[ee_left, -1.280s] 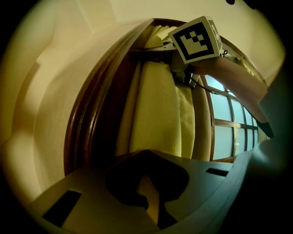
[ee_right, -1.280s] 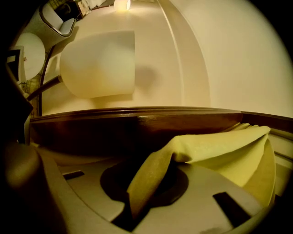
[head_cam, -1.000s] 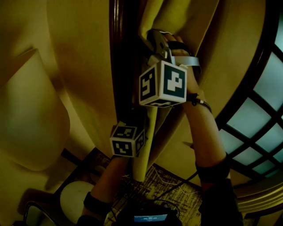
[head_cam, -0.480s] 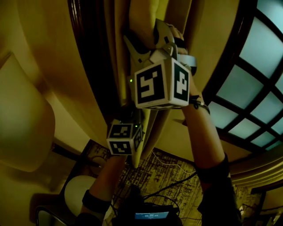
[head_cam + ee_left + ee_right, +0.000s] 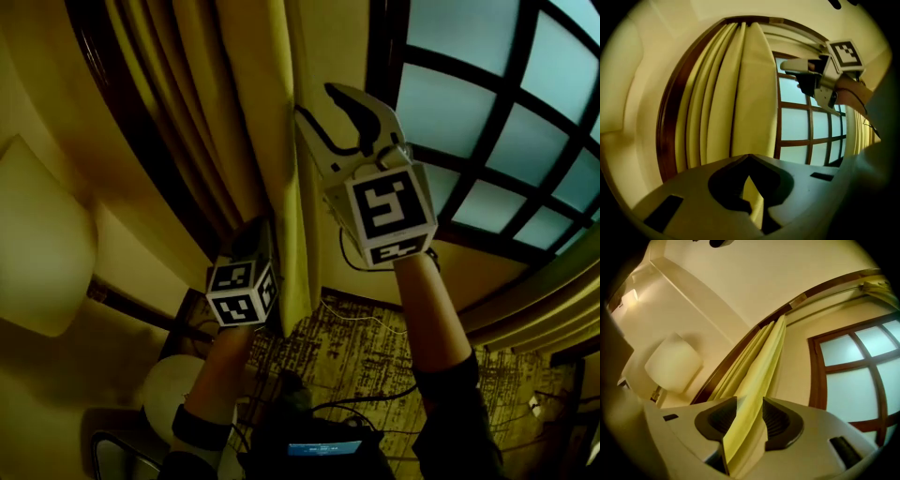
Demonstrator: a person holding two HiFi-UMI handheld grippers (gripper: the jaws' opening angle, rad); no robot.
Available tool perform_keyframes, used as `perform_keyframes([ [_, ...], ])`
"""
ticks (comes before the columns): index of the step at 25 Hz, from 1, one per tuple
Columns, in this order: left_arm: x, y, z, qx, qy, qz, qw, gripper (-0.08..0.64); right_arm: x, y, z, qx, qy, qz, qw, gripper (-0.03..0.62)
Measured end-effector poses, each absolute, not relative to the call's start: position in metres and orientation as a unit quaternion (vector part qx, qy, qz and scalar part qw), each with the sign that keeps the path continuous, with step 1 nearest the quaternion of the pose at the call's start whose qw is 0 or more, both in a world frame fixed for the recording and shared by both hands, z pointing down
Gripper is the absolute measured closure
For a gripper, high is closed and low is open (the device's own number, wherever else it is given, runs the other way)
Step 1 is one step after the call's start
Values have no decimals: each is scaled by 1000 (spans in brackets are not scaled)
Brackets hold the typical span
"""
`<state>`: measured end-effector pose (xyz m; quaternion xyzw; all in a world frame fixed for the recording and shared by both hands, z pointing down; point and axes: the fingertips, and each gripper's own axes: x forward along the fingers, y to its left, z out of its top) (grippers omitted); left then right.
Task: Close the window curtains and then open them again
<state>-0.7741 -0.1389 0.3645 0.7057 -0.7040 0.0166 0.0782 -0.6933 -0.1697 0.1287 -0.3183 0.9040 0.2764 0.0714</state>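
Held the curtain [image 5: 253, 112] edge pinched in the fully closed left gripper [image 5: 749, 159], had just been opening the right gripper [image 5: 750, 401] partway around a loose, unpressed fold higher up, with the cloth hanging vertical, bunched left of the bare window [image 5: 469, 112].

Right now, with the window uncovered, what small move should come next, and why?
Probably draw the right claw back off the curtain. Its jaws have just been opening and stand apart with the fold loose between them, while the left claw is shut on the curtain's edge and the window is bare.
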Motion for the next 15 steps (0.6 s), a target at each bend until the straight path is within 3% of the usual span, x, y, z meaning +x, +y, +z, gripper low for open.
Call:
perform_keyframes([
  [5,-724,-104,393,713,-695,42,86,556,-583,-159,252,-364,908,201,-42,399],
  [7,-700,-90,409,717,-688,51,95,556,-532,-151,310,-384,908,146,-80,426],
  [10,-667,-63,439,722,-679,72,111,556,-447,-131,402,-429,894,50,-124,567],
  [15,-622,-32,475,725,-668,106,129,556,-341,-89,504,-474,861,-32,-179,577],
])
